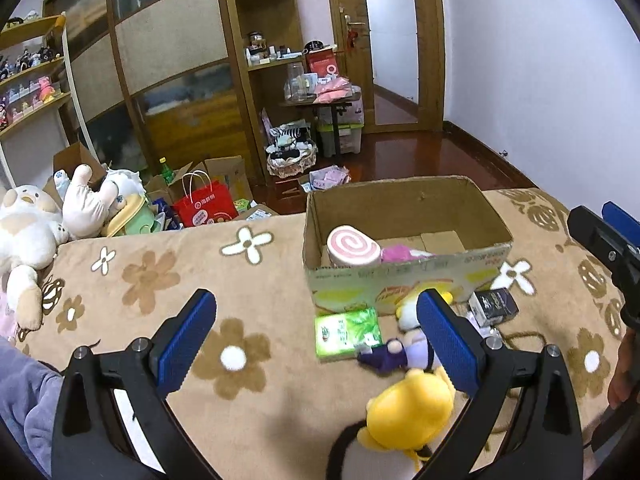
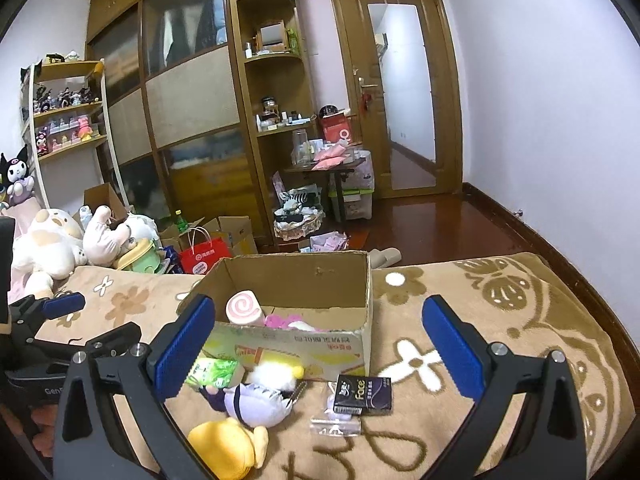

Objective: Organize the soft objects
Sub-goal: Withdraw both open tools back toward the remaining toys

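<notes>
Left gripper (image 1: 316,332): jaws wide apart, nothing between the pads, held low over the blanket (image 1: 160,280) and aimed at the box (image 1: 404,276). Yellow plush (image 1: 408,412) just below and inside the right finger (image 1: 448,340), not touched as far as visible. Purple-sleeved arm (image 1: 28,392) at lower left of the left view.

Right gripper (image 2: 318,348): jaws wide, empty, level, pointed at the box front. Seen from the left view at far right edge (image 1: 608,240), raised above the blanket.

Box open-topped, upright on the blanket, between both grippers. Inside: pink swirl roll (image 2: 244,306) leaning at the left wall, pink plush (image 2: 280,322) beside it on the bottom.

In front of the box, on the blanket: green pack (image 1: 346,332) touching the box front; white-and-yellow plush (image 2: 276,372) against the box; purple doll (image 2: 256,402) just below it, lying on its side; yellow plush nearest the cameras. Black carton (image 2: 362,394) to the right, with a clear bag (image 2: 336,426) just beside it.

Large white plushes (image 1: 36,232) at the far left end of the bed.
</notes>
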Available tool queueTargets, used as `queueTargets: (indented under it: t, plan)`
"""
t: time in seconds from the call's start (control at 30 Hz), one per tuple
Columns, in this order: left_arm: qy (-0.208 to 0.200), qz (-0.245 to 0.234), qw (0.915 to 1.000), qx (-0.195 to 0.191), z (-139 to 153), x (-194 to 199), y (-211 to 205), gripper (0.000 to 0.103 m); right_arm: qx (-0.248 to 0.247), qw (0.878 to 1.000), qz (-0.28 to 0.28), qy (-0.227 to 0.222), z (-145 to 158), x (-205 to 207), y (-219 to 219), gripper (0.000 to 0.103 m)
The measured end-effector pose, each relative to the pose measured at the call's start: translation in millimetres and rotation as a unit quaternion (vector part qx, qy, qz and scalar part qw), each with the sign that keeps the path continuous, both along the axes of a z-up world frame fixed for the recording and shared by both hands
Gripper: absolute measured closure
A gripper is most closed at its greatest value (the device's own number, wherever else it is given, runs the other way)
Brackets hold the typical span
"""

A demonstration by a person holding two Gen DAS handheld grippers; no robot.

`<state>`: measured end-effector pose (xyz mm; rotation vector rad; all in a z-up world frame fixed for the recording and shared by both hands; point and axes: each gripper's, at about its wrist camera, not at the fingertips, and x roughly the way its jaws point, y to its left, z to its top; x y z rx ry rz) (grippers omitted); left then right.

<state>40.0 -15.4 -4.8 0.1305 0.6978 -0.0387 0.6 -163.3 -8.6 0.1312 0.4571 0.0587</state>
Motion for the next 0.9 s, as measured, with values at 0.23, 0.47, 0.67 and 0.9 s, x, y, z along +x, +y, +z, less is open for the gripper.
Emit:
queueTargets:
  t: [0.23,0.47,0.67,0.9]
  plan:
    - [0.009,-0.005,0.9999,0.010,-5,-15,-2,0.004,-0.006,1.000,0.001,0.002,-1,-11,0,0.000]
    - [0.018,-0.007,0.9997,0.012,-12,-21,-4,0.004,-0.005,1.000,-0.003,0.007,-4,-15,-2,0.000]
    - [0.032,-0.004,0.9994,0.012,-21,-15,-5,0.004,-0.006,1.000,-0.006,0.018,-11,-12,-6,0.000]
    - [0.060,-0.003,0.9982,0.004,-38,-5,-5,0.004,-0.012,0.999,0.002,0.045,-21,0,-6,0.000]
